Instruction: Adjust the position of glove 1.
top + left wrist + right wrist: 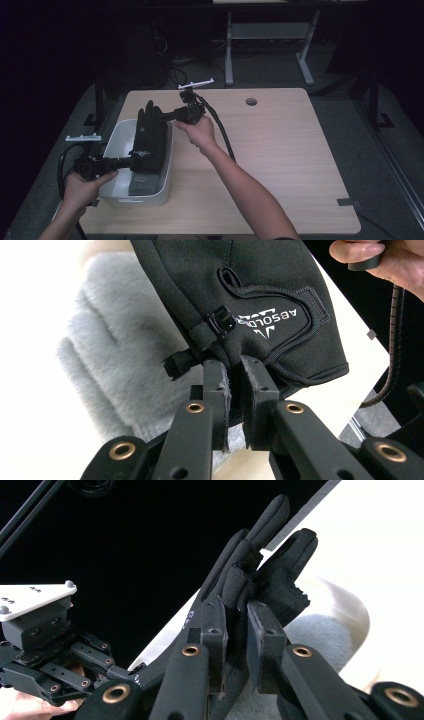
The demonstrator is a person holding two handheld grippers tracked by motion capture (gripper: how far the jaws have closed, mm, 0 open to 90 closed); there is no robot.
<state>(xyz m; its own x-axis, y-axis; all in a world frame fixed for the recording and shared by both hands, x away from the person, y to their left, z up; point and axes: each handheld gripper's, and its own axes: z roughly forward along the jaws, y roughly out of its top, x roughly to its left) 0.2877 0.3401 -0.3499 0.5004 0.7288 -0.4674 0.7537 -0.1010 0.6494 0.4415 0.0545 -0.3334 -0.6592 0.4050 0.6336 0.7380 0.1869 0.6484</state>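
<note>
- Your left hand (pixel 82 187) comes in at the bottom left and holds the left gripper (pixel 131 159) about level, pointing right toward the bin (pixel 116 142).
- Your right forearm runs up from the bottom middle; the right hand (pixel 200 132) holds the right gripper (pixel 161 117) pointing left over the bin's far end.
- The desk (pixel 280 150) is pale wood with a round hole (pixel 251 101) near its far edge. The white bin sits at its left side. The room behind is dark, with grey frame legs (pixel 229 50) on the floor.
- A black glove (pixel 149 137) is stretched between the two grippers, over the bin.
- A grey fleece glove (pixel 115 360) lies in the bin under it.
- The left jaws are clamped on the black glove's cuff edge, near the clip (pixel 220 322).
- The right jaws are pinched on the glove's fingers (pixel 280 575), which stick out past them.
</note>
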